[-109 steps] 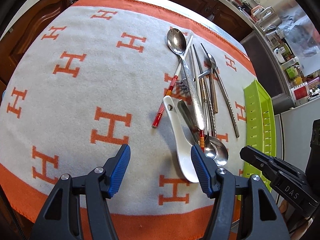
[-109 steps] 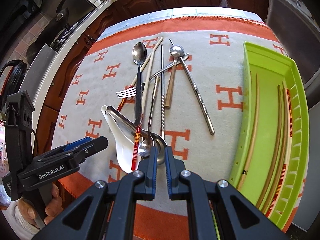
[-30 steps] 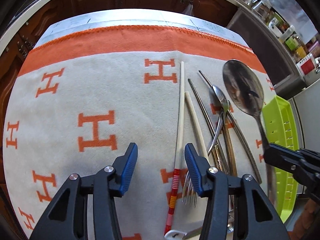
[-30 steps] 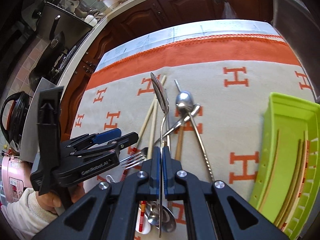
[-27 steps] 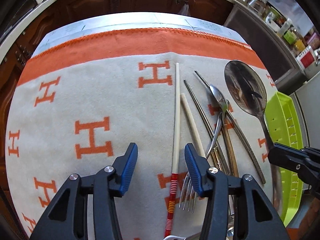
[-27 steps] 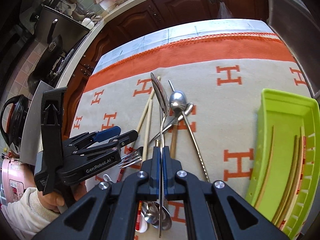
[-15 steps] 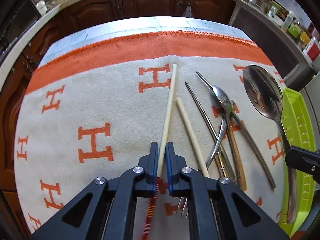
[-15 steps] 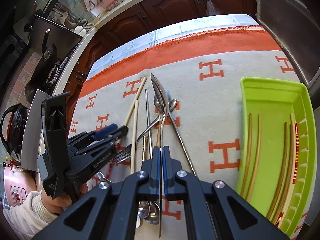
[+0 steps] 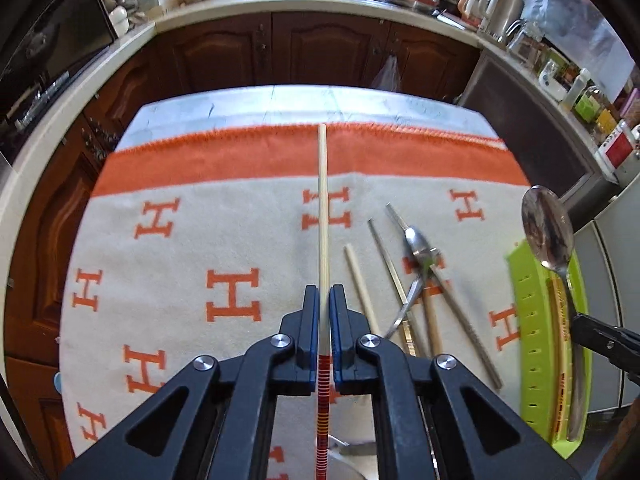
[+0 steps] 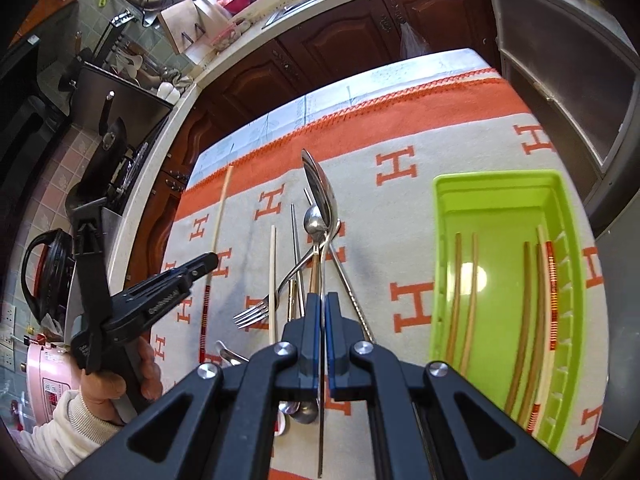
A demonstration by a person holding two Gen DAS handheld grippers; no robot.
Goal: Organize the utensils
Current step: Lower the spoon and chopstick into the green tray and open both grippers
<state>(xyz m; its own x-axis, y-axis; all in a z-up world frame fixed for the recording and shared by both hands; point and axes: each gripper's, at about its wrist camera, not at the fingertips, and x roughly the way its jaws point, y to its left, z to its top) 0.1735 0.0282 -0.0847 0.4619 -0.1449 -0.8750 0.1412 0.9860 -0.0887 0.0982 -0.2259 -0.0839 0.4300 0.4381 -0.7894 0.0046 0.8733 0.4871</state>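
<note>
— Which pair of tongs is closer to the drop-off?

— The right tongs [image 10: 322, 312]. They are clamped on the handle of the big steel spoon [image 10: 320, 196], which runs straight out ahead of them, bowl at the far end, handle tail passing back under the fingers. The green tray [image 10: 496, 188] lies just to their right on the blanket-covered tabletop [image 10: 400, 216], its long side running nearly the same way as the spoon.

— So little turning is called for?

— I would judge so: a sideways carry to the right, then down. Wooden and red-banded chopsticks already lie lengthwise in the tray.

— And the left tongs [image 9: 324, 308]?

— Pressed together on a pale chopstick [image 9: 323, 208] with a red-striped end. It points dead ahead of them, the striped part trailing back below the fingers, and it looks lifted clear of the cloth. From those tongs the tray sits well off to the right, past the loose pile of cutlery [image 9: 416, 280] on the cloth.

— The risk?

— Probably crowding: the spoon is in the lane the chopstick would have to cross, so the right side likely goes first.
</note>
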